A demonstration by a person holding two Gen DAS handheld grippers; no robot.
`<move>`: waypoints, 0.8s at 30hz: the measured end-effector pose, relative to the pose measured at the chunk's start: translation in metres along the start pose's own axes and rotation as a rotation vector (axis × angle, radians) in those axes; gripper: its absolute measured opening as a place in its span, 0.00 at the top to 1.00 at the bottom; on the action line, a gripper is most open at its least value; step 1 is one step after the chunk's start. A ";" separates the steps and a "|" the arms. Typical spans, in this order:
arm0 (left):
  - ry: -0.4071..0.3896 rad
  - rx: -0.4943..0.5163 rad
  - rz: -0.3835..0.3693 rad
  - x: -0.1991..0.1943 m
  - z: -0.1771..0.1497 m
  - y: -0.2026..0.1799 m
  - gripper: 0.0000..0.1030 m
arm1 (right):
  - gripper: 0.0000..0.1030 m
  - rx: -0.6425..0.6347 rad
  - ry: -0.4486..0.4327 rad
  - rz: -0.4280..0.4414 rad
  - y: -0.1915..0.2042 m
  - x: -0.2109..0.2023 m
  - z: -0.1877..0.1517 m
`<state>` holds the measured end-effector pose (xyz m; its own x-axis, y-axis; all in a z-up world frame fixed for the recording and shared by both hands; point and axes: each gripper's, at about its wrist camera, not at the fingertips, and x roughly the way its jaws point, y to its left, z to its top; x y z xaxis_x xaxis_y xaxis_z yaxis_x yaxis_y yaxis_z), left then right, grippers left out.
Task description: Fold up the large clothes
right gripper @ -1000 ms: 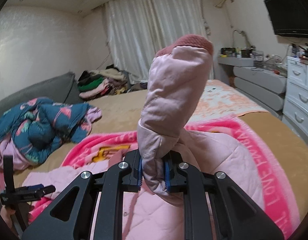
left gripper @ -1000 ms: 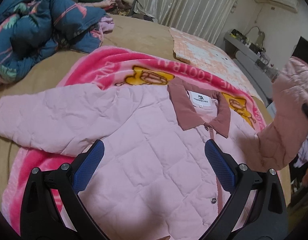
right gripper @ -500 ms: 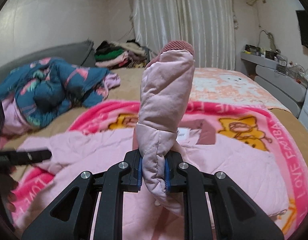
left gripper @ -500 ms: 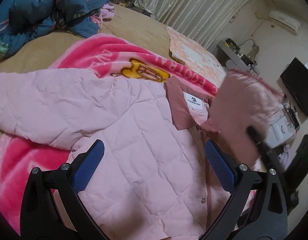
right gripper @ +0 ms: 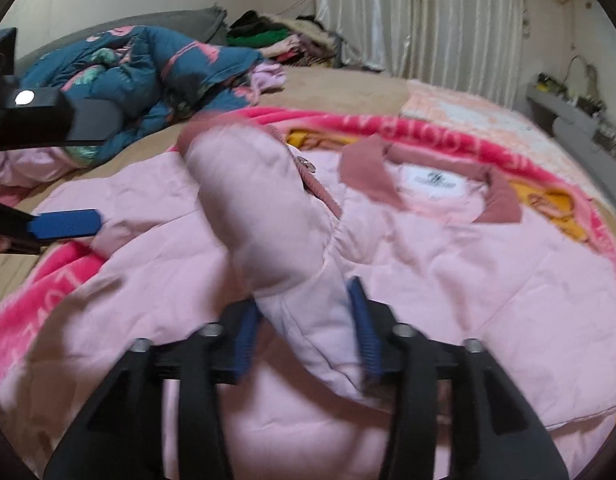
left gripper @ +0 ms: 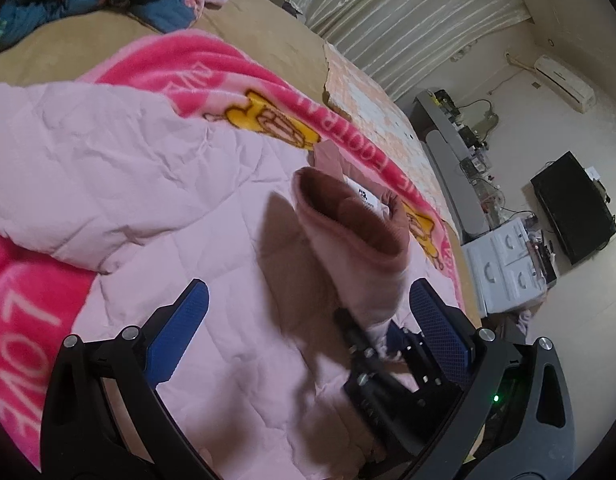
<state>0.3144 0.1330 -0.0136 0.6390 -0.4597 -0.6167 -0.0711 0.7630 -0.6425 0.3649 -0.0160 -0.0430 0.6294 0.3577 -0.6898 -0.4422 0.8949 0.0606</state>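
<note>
Folding is barely begun. On the bed, the pink quilted jacket [right gripper: 448,264] lies face up over a bright pink blanket [left gripper: 243,68], collar toward the far edge, body flat. The right gripper [right gripper: 308,332] has its jaws closed on one sleeve [right gripper: 263,216], carried over the jacket's front and not yet laid down. The left gripper [left gripper: 308,328] hangs above the chest with jaws wide, holding nothing. The other sleeve [left gripper: 87,160] sprawls out toward the bed's left edge; it and the body folds remain.
</note>
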 end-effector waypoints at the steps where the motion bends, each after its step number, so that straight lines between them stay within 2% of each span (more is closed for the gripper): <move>1: 0.006 -0.003 -0.002 0.003 -0.002 0.001 0.09 | 0.31 0.008 0.015 0.018 0.000 0.000 0.000; 4: 0.020 -0.005 -0.008 0.012 -0.007 0.004 0.09 | 0.16 0.030 0.063 0.052 -0.001 -0.009 -0.006; 6: 0.043 -0.004 -0.012 0.021 -0.011 0.004 0.09 | 0.14 0.045 0.056 0.064 -0.010 -0.024 -0.011; 9: 0.091 -0.031 -0.031 0.041 -0.019 0.008 0.09 | 0.14 0.085 0.037 0.034 -0.035 -0.051 -0.019; 11: 0.125 -0.066 -0.042 0.056 -0.023 0.011 0.09 | 0.14 0.106 0.025 -0.007 -0.055 -0.066 -0.026; 14: 0.109 -0.059 -0.029 0.067 -0.030 0.011 0.12 | 0.15 0.144 0.015 -0.100 -0.091 -0.086 -0.039; 16: 0.101 0.003 0.035 0.071 -0.034 0.003 0.41 | 0.20 0.176 0.020 -0.134 -0.108 -0.094 -0.048; 17: 0.103 0.027 0.045 0.072 -0.037 0.000 0.61 | 0.21 0.203 0.025 -0.155 -0.120 -0.099 -0.054; 18: 0.106 0.031 0.033 0.074 -0.038 0.000 0.69 | 0.22 0.228 0.029 -0.175 -0.130 -0.104 -0.059; 21: 0.097 0.089 0.023 0.072 -0.039 -0.006 0.84 | 0.25 0.263 0.037 -0.204 -0.148 -0.109 -0.067; 24: 0.039 0.134 0.016 0.054 -0.031 -0.016 0.86 | 0.28 0.269 0.027 -0.233 -0.160 -0.118 -0.067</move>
<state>0.3263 0.0813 -0.0508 0.6083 -0.4622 -0.6453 0.0232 0.8230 -0.5676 0.3184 -0.2198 -0.0197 0.6751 0.1314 -0.7259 -0.1019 0.9912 0.0846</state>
